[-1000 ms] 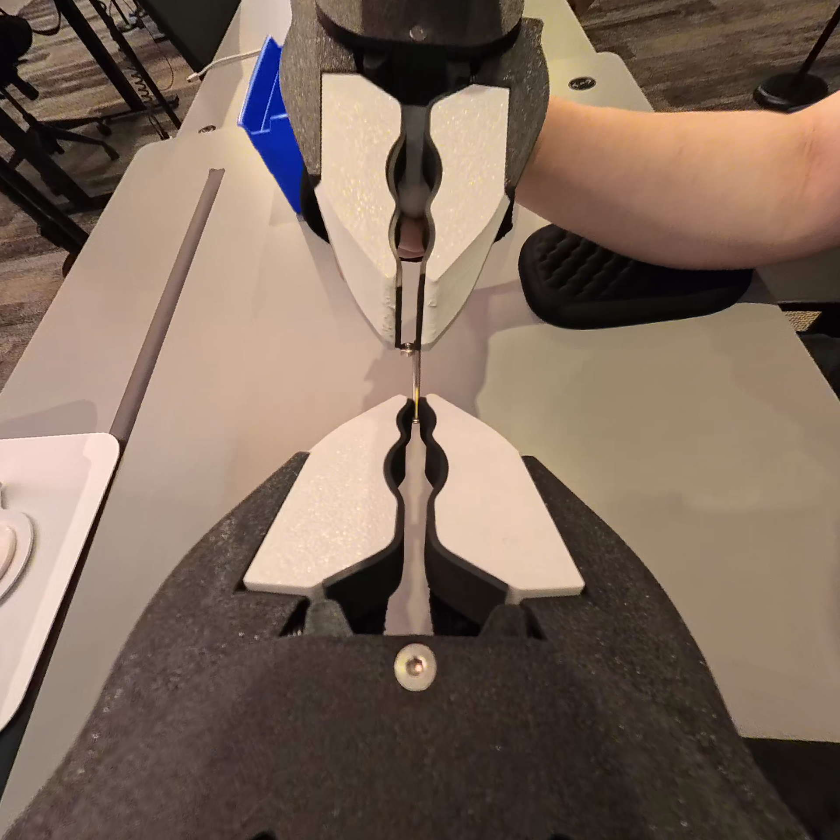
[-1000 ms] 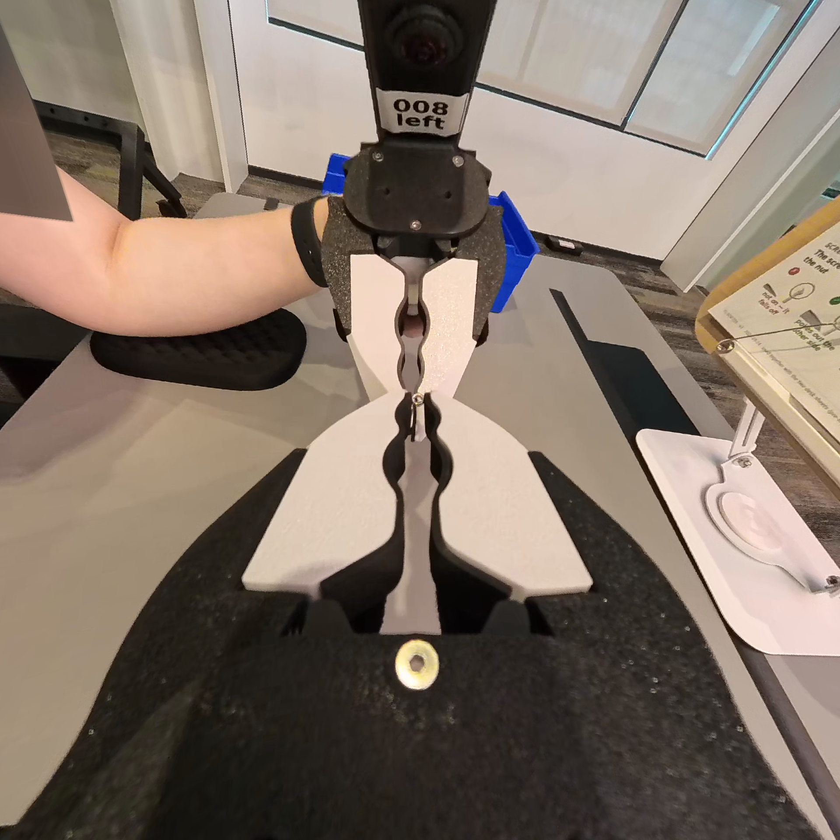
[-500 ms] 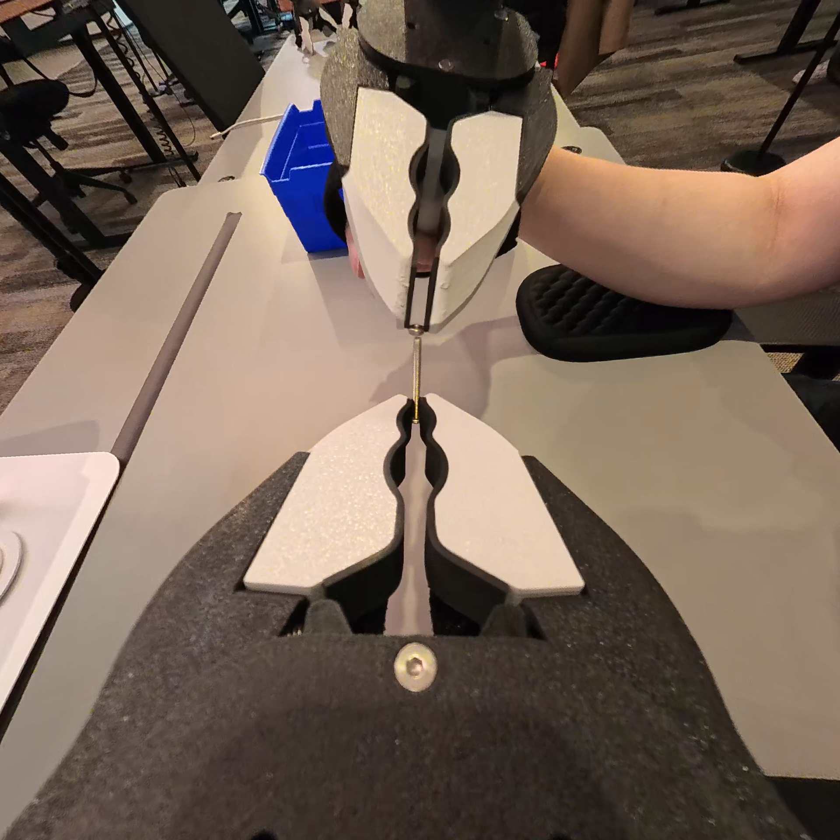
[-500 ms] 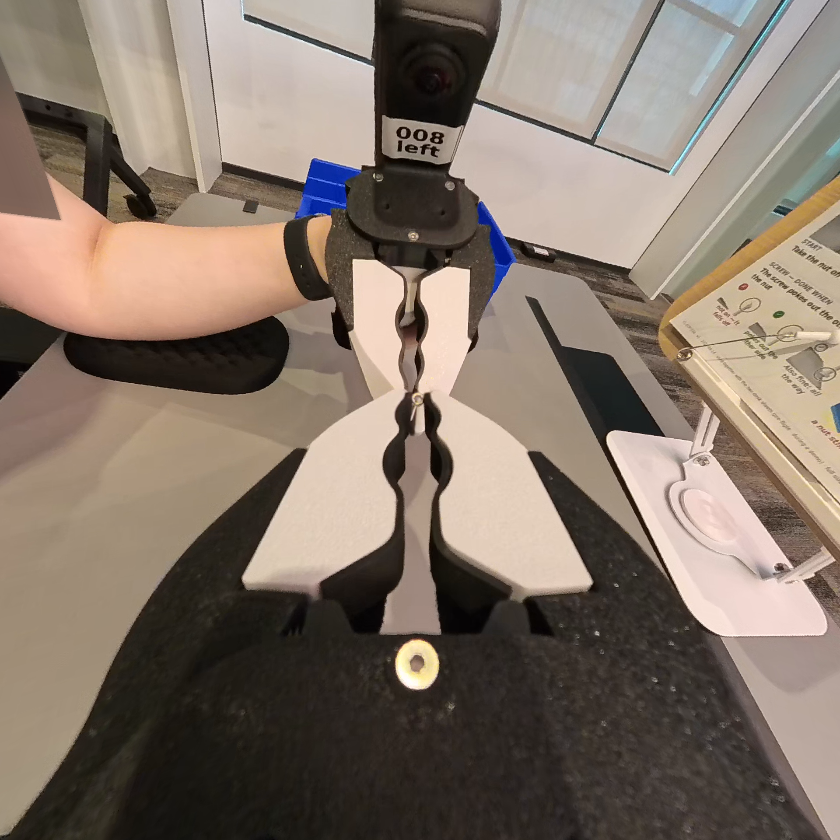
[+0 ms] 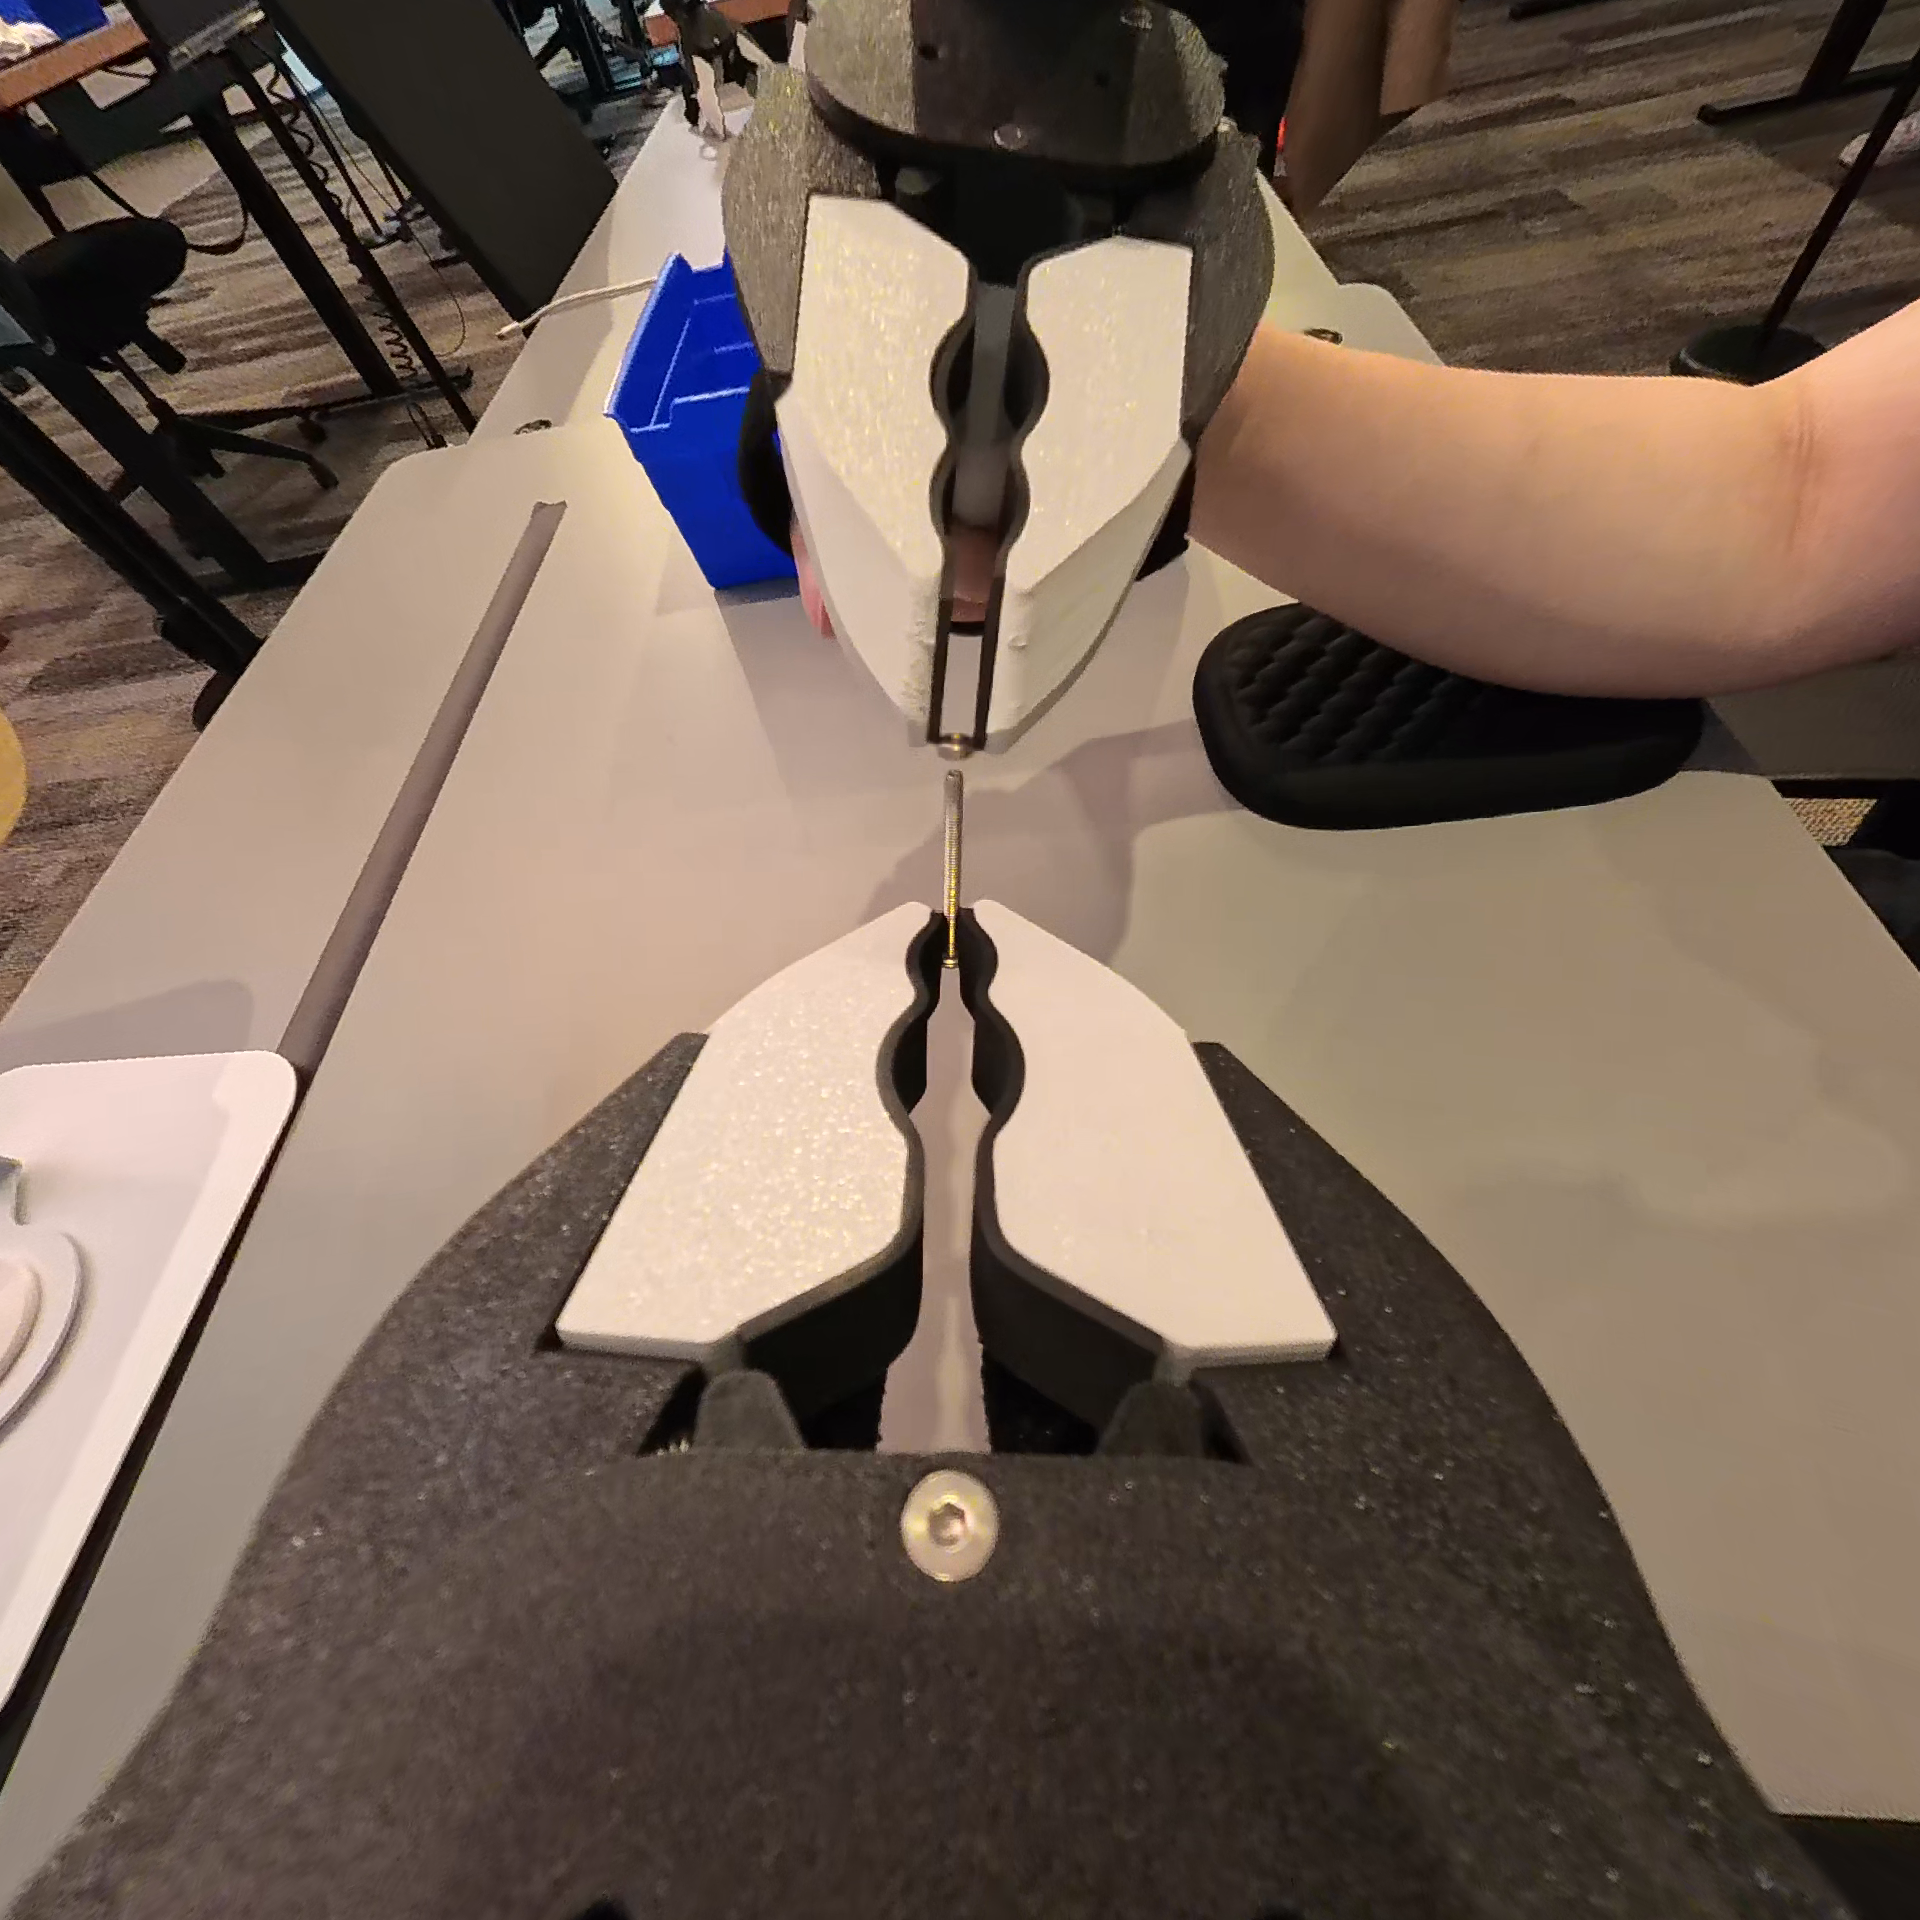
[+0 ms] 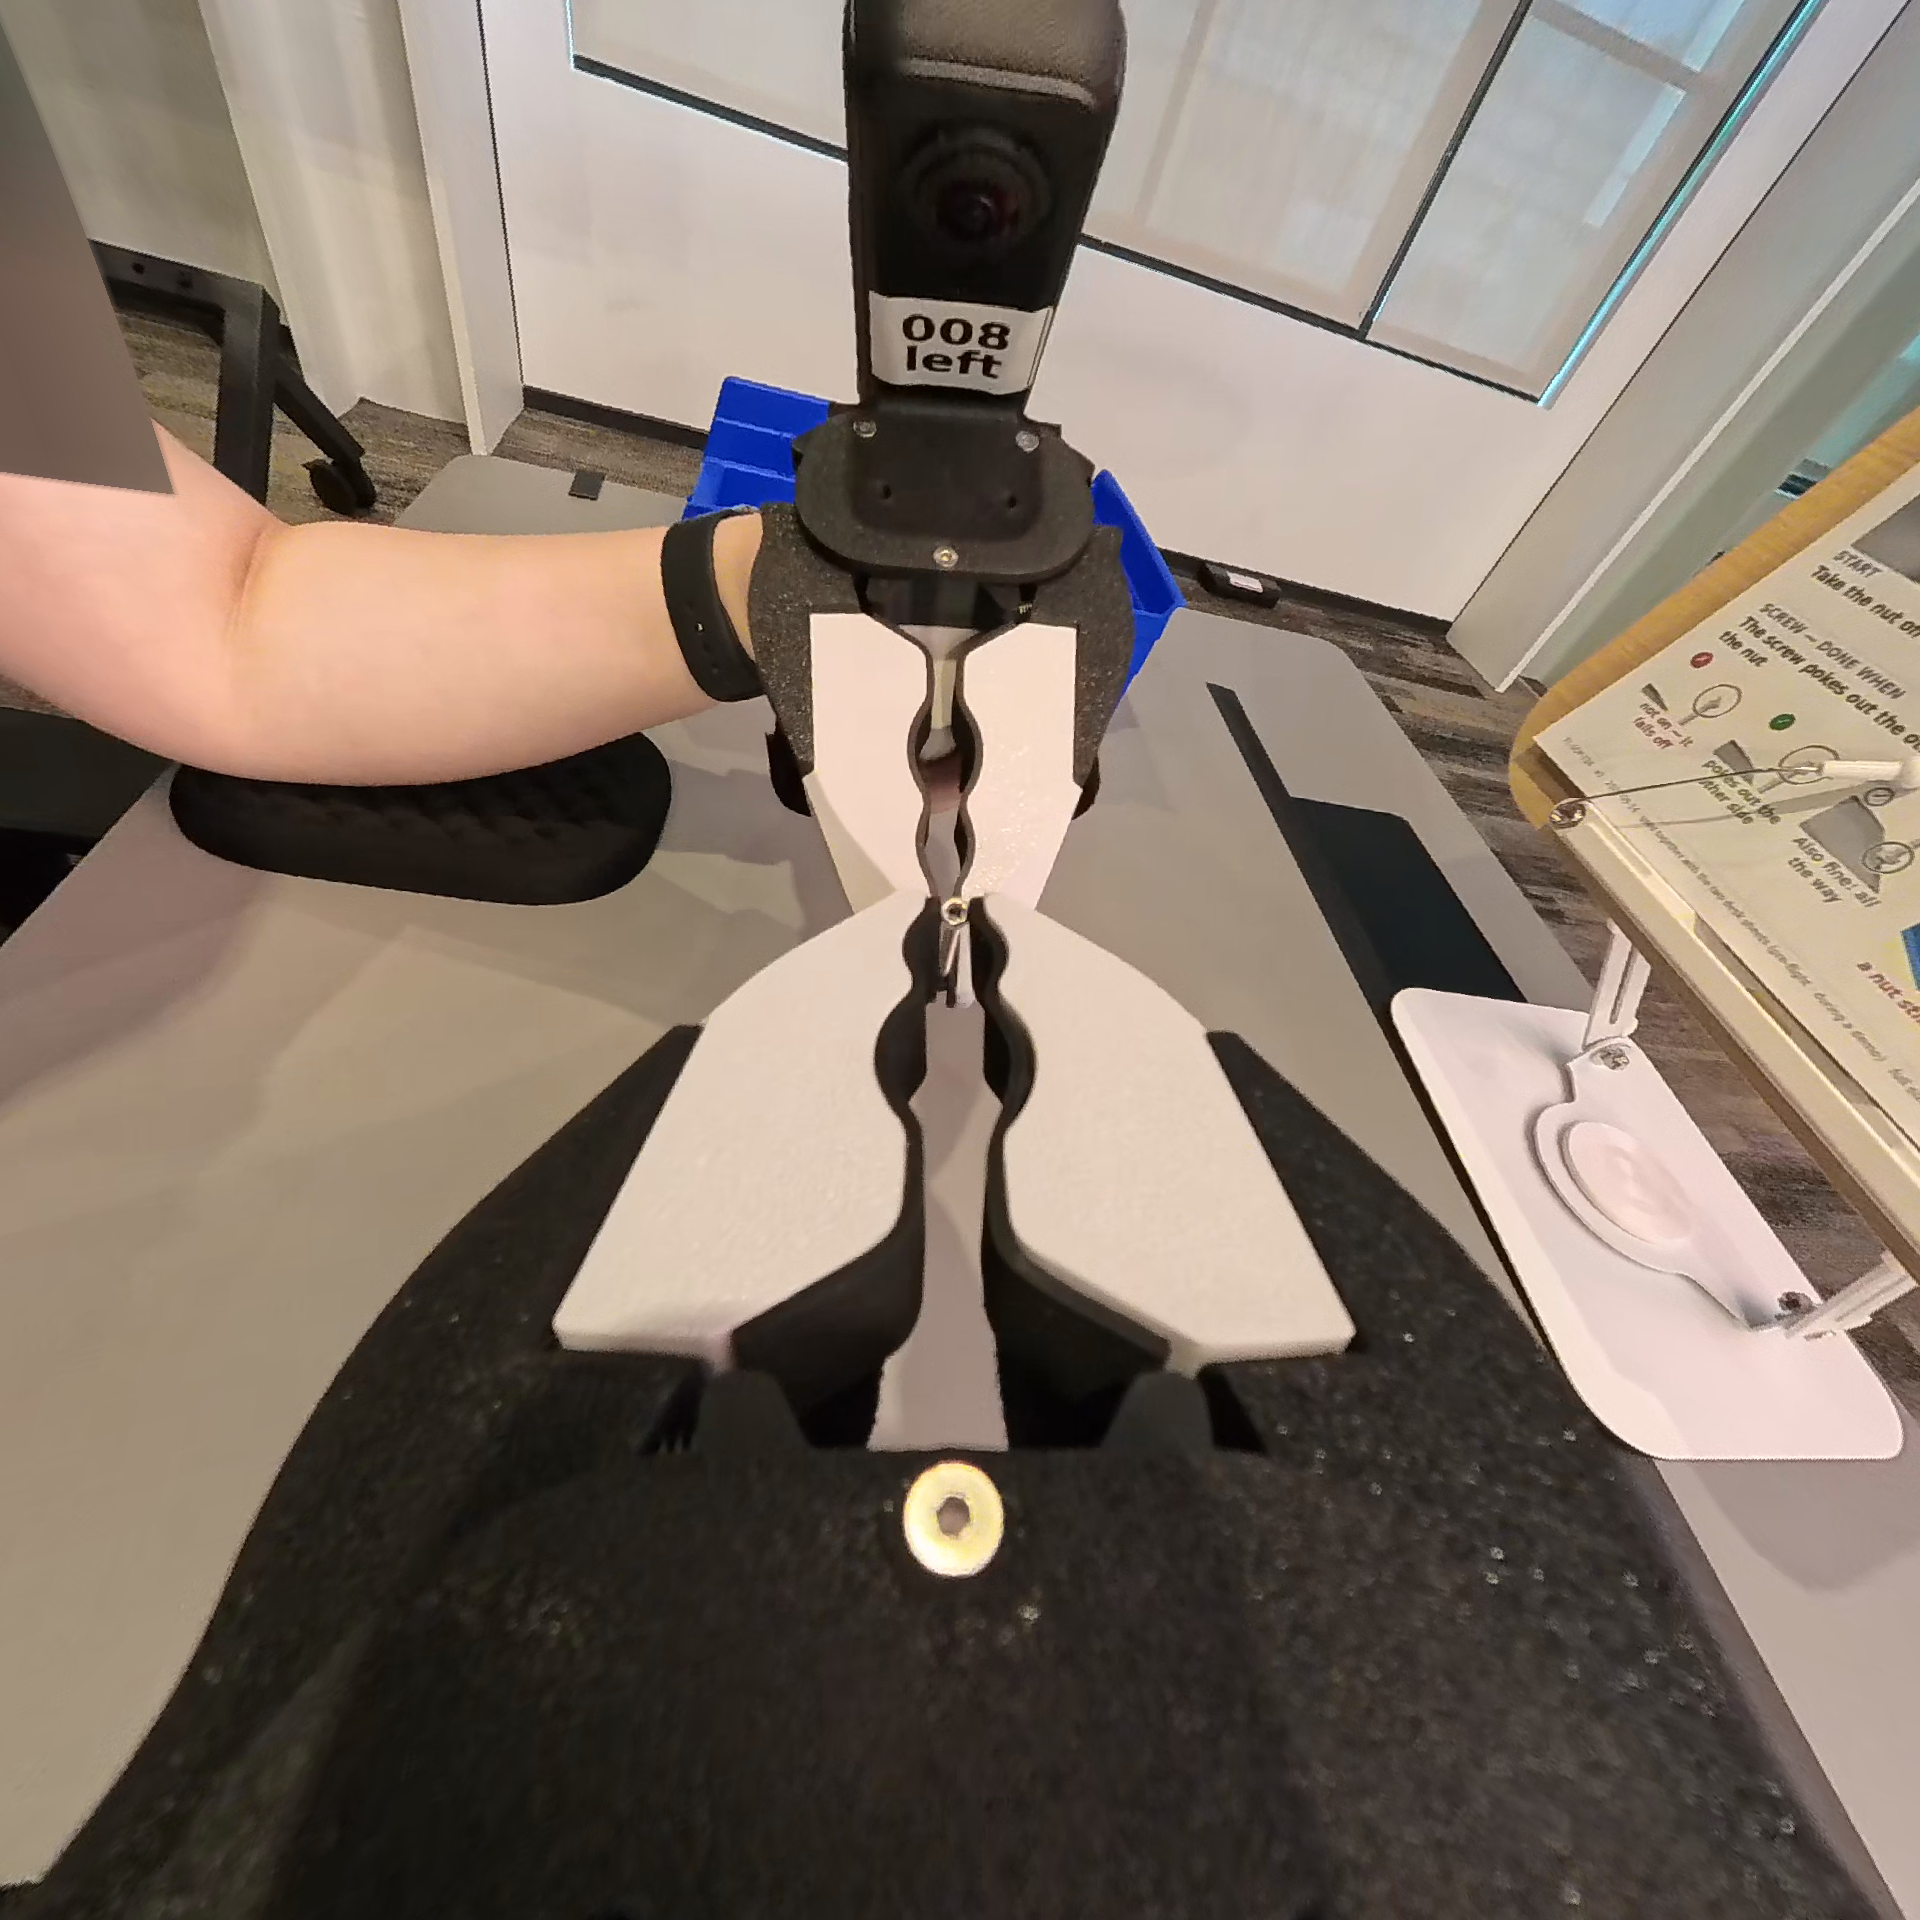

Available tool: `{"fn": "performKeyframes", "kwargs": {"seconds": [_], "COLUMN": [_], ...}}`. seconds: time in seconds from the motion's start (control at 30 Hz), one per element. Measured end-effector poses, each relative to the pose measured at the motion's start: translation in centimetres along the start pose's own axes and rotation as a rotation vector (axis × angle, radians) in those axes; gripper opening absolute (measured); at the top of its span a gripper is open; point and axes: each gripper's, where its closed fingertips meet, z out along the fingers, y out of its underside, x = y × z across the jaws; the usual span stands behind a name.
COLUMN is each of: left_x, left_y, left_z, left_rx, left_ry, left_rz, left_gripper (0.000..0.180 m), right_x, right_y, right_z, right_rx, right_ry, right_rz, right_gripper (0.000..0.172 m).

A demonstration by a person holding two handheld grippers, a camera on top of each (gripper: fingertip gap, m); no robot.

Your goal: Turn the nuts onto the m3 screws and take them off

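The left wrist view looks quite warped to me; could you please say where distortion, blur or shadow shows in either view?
Left wrist view: table edges bow outward, screw sharp, soft shadow under the far hand-held gripper. Right wrist view: window frames curve, screw slightly soft.

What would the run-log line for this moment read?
left gripper: shut on long thin screw | right gripper: shut on small nut | screw tip: facing nut, apart | both above grey table
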Motion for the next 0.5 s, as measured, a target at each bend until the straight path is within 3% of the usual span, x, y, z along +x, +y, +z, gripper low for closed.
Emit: {"fn": "performKeyframes", "kwargs": {"seconds": [0.5], "left_x": [0.05], "left_y": [-0.80], "left_z": [-0.22], "left_rx": [0.034], "left_ry": [-0.008], "left_rz": [0.021], "left_gripper": [0.002], "right_x": [-0.13], "right_y": [-0.44], "right_z": [0.04], "right_rx": [0.024], "right_ry": [-0.012], "right_rz": [0.001], "right_gripper": [0.005]}}
